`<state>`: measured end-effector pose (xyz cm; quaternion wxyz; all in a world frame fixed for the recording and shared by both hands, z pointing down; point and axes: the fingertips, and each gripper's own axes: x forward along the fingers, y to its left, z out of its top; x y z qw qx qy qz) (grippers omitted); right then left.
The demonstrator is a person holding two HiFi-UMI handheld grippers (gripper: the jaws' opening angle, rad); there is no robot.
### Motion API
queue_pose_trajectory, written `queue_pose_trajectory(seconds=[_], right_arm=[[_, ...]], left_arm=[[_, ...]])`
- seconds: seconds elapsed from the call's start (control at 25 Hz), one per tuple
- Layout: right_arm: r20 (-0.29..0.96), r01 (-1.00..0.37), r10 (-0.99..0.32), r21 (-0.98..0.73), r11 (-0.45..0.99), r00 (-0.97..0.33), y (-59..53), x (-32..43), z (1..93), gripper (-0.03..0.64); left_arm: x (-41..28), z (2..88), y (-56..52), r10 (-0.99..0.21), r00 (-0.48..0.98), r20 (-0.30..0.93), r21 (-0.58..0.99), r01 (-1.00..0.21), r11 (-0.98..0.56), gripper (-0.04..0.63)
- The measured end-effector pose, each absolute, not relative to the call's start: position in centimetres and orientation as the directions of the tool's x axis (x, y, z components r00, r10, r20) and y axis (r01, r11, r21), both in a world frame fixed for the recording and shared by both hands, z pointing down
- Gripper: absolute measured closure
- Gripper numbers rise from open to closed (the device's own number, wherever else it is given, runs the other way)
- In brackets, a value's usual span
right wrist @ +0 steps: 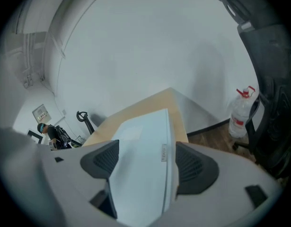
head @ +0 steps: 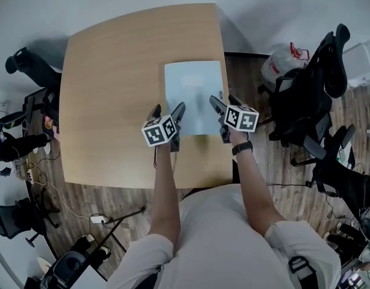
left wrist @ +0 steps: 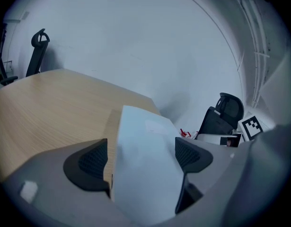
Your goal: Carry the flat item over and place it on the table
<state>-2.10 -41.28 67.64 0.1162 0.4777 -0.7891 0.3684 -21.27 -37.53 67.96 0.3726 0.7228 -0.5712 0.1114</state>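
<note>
A flat pale blue item (head: 194, 92) lies on the right half of the light wooden table (head: 112, 89). My two grippers stand over its near end. The left gripper (head: 167, 110) is at the near left corner and the right gripper (head: 224, 101) at the near right corner. In the left gripper view the flat item (left wrist: 145, 160) runs away between the widely spread jaws of the left gripper (left wrist: 140, 157). The right gripper view shows the same for the flat item (right wrist: 140, 155) and the right gripper (right wrist: 143, 160). Both are open; neither pair of pads presses on the item.
Black office chairs (head: 311, 101) crowd the floor to the right of the table, beside a clear water bottle (head: 284, 59). More chairs (head: 28, 65) and cables (head: 70, 206) sit at the left. A white wall (left wrist: 136, 41) stands behind the table's far edge.
</note>
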Motion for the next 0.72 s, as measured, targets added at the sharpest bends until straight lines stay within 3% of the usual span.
queue_pose_trajectory(seconds=[0.28, 0.52, 0.6, 0.64, 0.72], right_arm=[[0.419, -0.831, -0.720, -0.328, 0.448, -0.553, -39.3, -3.5, 59.8, 0.276], [0.410, -0.823, -0.742, -0.040, 0.566, -0.530, -36.5, -5.1, 55.2, 0.288], [0.353, -0.825, -0.770, -0.010, 0.565, -0.531, -35.6, -5.4, 53.3, 0.361], [0.318, -0.830, -0.785, -0.010, 0.558, -0.532, -35.2, -5.4, 52.3, 0.468], [0.265, -0.834, -0.801, -0.026, 0.551, -0.537, -34.4, -5.4, 50.7, 0.495]], left_arm=[[-20.5, 62.3, -35.7, -0.815, 0.290, 0.502, 0.345, -0.931, -0.119, 0.156], [-19.4, 57.1, -34.1, -0.868, 0.277, 0.413, 0.290, -0.943, -0.164, 0.193], [-19.4, 55.6, -33.4, -0.887, 0.265, 0.378, 0.274, -0.947, -0.166, 0.216], [-19.3, 54.9, -33.1, -0.895, 0.260, 0.364, 0.263, -0.950, -0.169, 0.228], [-18.9, 53.5, -32.5, -0.904, 0.259, 0.339, 0.240, -0.953, -0.183, 0.245]])
